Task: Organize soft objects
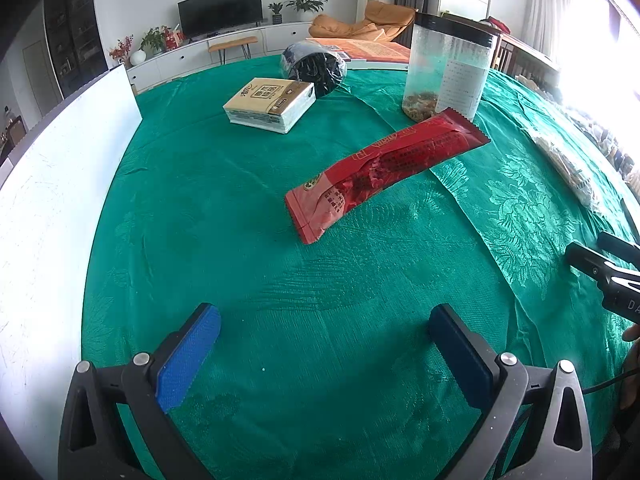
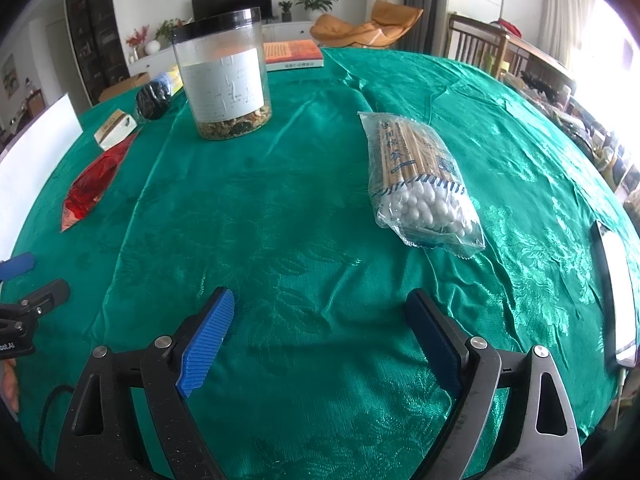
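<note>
Nearest: left claw and right claw, both spread wide, holding nothing, over bare green bench. Mid-bench: red packet, cotton-swab bag, well apart. Farther: tissue pack, dark bundle, jar. Seemingly nothing gathered yet.

A green patterned tablecloth covers the table. Toward its far edge stands a clear plastic jar with a black lid and a white label, upright, a shallow layer of dried bits at its bottom. Behind the jar, at the far edge, an orange book lies flat. A white board runs along the left edge. Beyond the table are a television on a white cabinet, potted plants and an orange lounge chair.
</note>
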`<state>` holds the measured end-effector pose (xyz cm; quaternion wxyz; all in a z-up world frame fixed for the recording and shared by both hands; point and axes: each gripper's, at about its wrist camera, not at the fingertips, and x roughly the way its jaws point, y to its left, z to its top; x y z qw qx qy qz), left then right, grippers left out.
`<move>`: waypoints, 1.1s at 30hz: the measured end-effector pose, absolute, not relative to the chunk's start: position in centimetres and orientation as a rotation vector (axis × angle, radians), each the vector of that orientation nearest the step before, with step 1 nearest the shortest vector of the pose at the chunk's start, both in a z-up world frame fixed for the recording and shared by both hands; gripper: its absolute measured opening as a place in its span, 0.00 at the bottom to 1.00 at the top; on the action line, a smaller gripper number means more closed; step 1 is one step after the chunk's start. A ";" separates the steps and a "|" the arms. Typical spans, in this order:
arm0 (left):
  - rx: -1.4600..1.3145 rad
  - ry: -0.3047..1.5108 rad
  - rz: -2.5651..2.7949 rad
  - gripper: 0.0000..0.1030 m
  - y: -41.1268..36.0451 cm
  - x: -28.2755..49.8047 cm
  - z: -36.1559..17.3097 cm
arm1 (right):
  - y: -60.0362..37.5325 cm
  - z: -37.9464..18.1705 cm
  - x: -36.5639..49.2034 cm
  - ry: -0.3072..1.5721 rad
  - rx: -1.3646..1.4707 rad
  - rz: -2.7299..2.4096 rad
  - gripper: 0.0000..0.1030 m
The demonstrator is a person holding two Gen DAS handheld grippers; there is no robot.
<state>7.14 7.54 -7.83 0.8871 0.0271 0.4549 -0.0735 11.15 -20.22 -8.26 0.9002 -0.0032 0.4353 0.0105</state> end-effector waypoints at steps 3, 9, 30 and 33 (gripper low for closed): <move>0.056 0.946 -0.154 1.00 7.6 7.1 -7.8 | -20.2 -8.3 11.1 0.901 -0.006 0.022 0.87; 0.056 0.946 -0.154 1.00 7.5 7.1 -7.8 | -20.2 -8.2 11.1 0.901 -0.007 0.021 0.88; 0.058 0.946 -0.154 1.00 7.5 7.2 -7.9 | -20.1 -8.4 11.4 0.907 -0.007 0.032 0.90; 0.056 0.946 -0.150 1.00 7.5 7.3 -7.9 | -20.1 -8.4 11.3 0.906 -0.009 0.028 0.90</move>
